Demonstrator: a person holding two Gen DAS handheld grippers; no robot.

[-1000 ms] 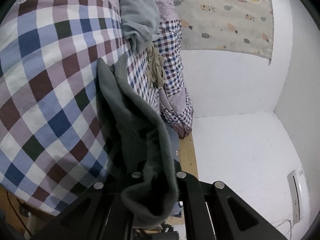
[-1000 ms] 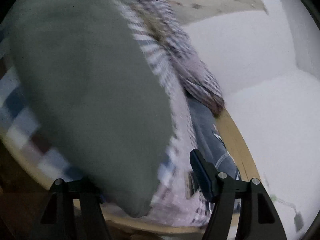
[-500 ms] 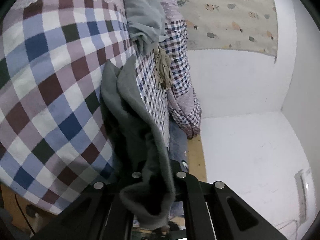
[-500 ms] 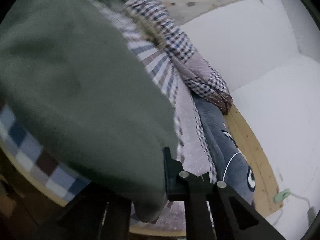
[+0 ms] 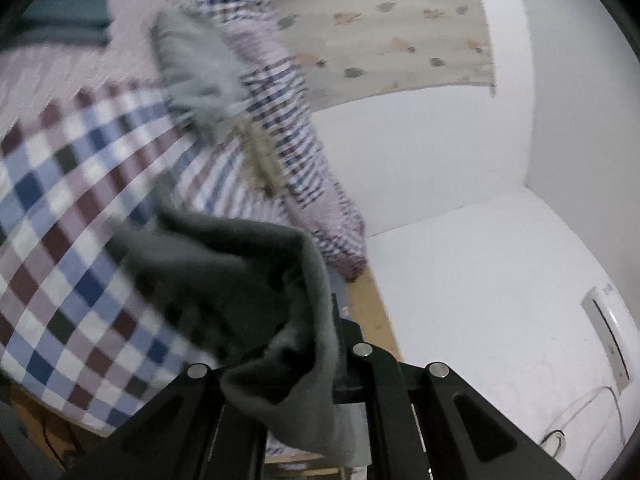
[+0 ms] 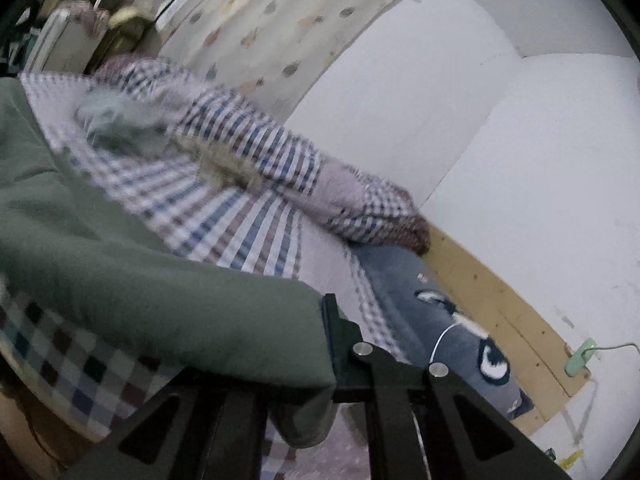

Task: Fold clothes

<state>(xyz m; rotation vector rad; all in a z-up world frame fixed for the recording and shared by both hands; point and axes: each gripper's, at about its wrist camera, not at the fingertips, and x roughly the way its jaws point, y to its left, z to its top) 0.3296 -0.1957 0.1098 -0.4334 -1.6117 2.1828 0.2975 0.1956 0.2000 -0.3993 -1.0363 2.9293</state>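
txt: none legible | labels/brands/nos.: none | both views

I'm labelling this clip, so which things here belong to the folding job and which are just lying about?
Part of the job:
green garment
left tongs, shut on it
right tongs, shut on it

Just lying about:
checked bedspread
grey-blue garment
blue cushion
fruit-print cloth

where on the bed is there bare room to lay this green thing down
Bare checked quilt left of the green garment, below the grey cloth. Crowded along the wall side: plaid bedding, blue pillow.
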